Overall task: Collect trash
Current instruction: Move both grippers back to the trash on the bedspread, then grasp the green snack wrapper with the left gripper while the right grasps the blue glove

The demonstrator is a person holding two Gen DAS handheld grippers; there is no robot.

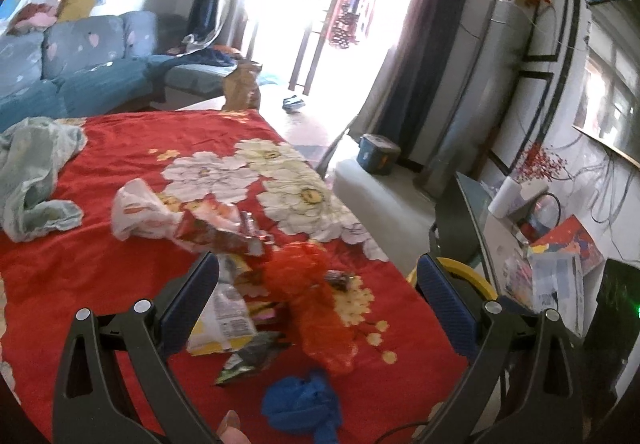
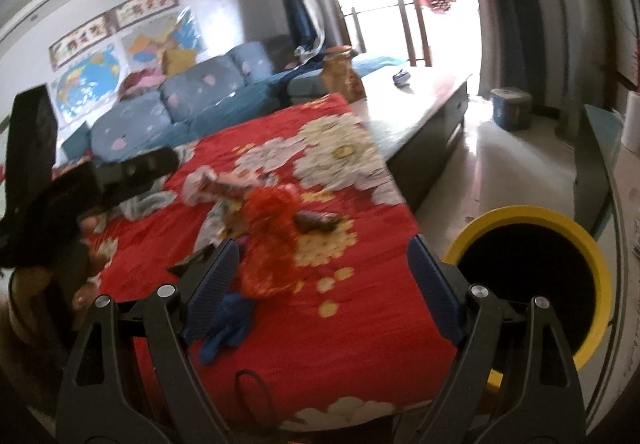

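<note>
The right claw is wide open with nothing in it. It hangs over a bench with a red flowery cloth. A red net bag lies in the middle of the cloth, and a blue crumpled thing lies near the front edge. A yellow bin stands just past the bench's right edge. The left claw shows at the left edge.

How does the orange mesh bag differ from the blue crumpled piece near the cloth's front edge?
The orange mesh bag is see-through netting; the blue crumpled piece looks opaque. The orange mesh bag is larger and stretched out; the blue crumpled piece is a compact wad, nearer the grippers. Both lie loose on the red floral cloth.
</note>
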